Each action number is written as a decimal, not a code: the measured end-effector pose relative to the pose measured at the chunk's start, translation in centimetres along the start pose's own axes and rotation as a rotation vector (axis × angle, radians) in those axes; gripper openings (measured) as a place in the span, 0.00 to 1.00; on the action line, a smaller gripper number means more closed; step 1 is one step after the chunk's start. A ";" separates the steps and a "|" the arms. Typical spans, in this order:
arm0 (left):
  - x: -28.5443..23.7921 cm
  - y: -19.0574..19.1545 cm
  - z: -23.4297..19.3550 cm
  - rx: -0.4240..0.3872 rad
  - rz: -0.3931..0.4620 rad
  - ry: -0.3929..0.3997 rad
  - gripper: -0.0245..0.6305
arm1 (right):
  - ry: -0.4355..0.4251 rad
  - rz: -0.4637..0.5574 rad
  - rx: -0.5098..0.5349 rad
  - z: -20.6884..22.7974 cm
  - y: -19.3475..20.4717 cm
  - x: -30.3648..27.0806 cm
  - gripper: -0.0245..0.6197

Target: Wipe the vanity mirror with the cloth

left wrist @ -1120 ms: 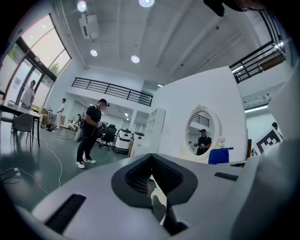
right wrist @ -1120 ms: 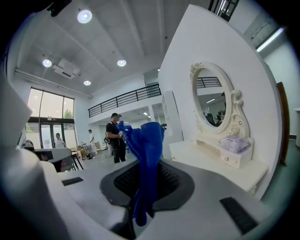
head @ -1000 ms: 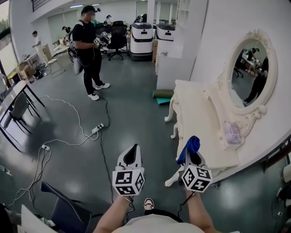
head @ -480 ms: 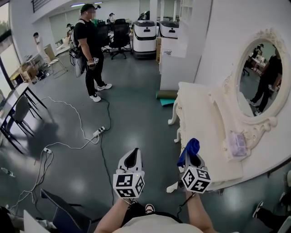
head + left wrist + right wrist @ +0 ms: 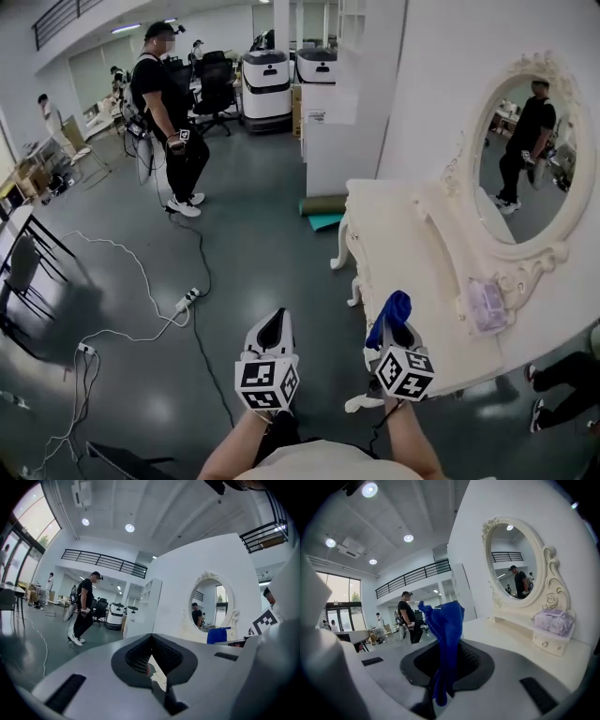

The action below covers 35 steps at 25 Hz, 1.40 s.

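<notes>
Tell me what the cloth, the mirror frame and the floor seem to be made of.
Cloth: soft blue fabric, perhaps microfibre; fuzzy surface, limp folds.
Frame: cream, matte, carved scrolls and a rosette; painted wood or moulded resin, can't tell.
Floor: hard, smooth grey, semi-gloss with light reflections; likely sealed concrete or epoxy.

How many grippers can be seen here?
2. The left gripper hangs over the floor, shut and empty; the right gripper, beside the vanity, is shut on the cloth. None seems hidden.
</notes>
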State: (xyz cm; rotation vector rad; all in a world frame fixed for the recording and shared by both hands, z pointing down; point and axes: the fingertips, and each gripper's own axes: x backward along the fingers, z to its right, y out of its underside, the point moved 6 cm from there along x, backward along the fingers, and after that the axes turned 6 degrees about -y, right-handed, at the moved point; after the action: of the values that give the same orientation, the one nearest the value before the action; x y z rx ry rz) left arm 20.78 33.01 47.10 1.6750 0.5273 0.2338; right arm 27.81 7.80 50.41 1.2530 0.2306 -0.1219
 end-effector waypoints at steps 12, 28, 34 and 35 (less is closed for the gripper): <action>-14.3 -5.4 -8.7 0.020 0.026 0.090 0.04 | 0.114 0.074 0.038 -3.5 -5.7 -12.8 0.14; -25.1 -3.4 -10.6 0.030 -0.102 0.233 0.04 | 0.332 0.023 -0.009 -0.6 -4.8 -17.4 0.14; -28.3 -3.8 -8.9 -0.050 -0.092 0.265 0.04 | 0.375 0.046 -0.055 2.5 -5.5 -19.6 0.14; -29.3 -4.0 -8.9 -0.051 -0.092 0.263 0.04 | 0.375 0.059 -0.062 3.0 -5.8 -20.5 0.14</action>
State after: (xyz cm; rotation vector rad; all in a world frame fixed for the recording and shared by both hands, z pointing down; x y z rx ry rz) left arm -9.57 27.50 48.95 1.5749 0.7866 0.3999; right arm 7.02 2.40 50.80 1.2136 0.5170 0.1720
